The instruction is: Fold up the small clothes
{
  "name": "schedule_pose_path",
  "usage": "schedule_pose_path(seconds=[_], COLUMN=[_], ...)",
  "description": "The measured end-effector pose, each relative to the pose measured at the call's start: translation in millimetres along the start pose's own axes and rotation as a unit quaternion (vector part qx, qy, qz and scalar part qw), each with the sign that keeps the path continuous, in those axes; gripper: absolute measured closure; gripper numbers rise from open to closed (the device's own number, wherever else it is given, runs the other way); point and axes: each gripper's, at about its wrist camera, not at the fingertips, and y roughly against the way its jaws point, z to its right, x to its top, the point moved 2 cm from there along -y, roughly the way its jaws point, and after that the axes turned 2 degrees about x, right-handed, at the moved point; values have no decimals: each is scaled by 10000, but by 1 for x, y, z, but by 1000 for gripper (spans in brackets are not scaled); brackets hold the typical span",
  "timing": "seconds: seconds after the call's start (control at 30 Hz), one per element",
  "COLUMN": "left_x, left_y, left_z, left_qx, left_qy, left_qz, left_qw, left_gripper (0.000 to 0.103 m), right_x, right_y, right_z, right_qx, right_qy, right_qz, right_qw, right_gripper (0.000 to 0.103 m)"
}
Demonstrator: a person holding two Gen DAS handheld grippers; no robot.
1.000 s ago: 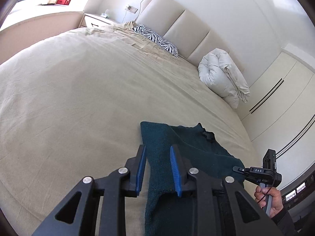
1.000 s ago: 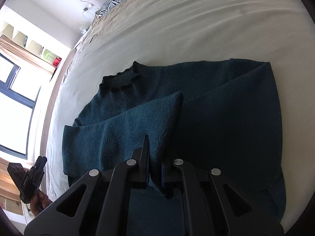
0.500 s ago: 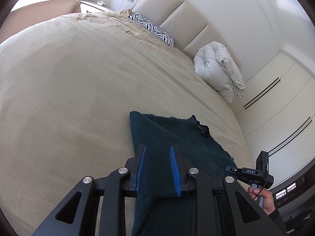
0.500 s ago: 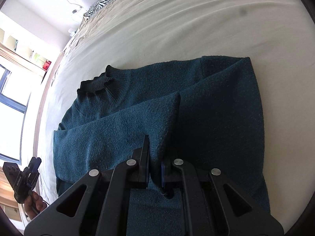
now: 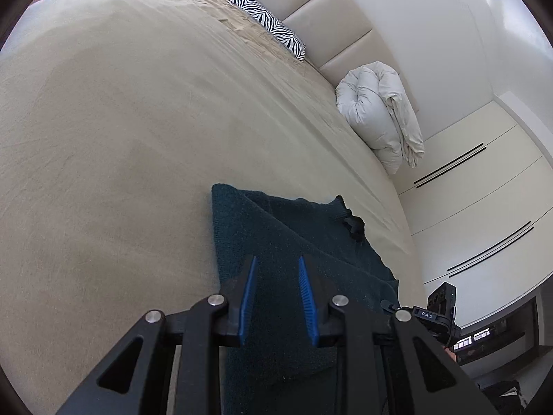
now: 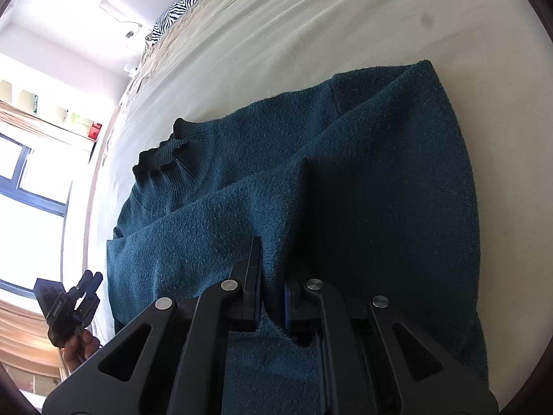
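Here the right gripper (image 6: pixel 273 269) is clamped on a sweater (image 6: pixel 363 186) fold on the bed (image 6: pixel 311 41). The left gripper (image 5: pixel 276 276) hangs over the sweater, jaws apart.

My left gripper (image 5: pixel 276 294) hangs with its blue-padded jaws apart over a dark teal sweater (image 5: pixel 293 249) spread on the beige bed (image 5: pixel 121 138). Beyond its tips, a zebra pillow (image 5: pixel 266 22) and a rolled white duvet (image 5: pixel 380 110) lie against the headboard (image 5: pixel 328 27).
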Motion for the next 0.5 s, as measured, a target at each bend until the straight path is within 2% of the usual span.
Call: schedule_pose_path(seconds=[0.1, 0.2, 0.27, 0.3, 0.5], left_x=[11, 16, 18, 18, 7], left_y=[-22, -43, -50, -50, -37], left_z=[-3, -12, -19, -23, -23], left_qx=[139, 146, 149, 153, 18], left_qy=[-119, -89, -16, 4, -134], left_qz=[-165, -374, -458, -484, -553], left_qw=[9997, 9992, 9988, 9987, 9984], left_gripper=[76, 79, 98, 100, 99], right_x=[-1, -3, -4, -4, -7], right_y=[1, 1, 2, 3, 9], right_z=[9, 11, 14, 16, 16], right_qx=[326, 456, 534, 579, 677], right_qy=[-153, -81, -80, -100, -70], right_qz=[24, 92, 127, 137, 199], right_qw=[9993, 9989, 9985, 9982, 9975], right_gripper=[94, 94, 94, 94, 92])
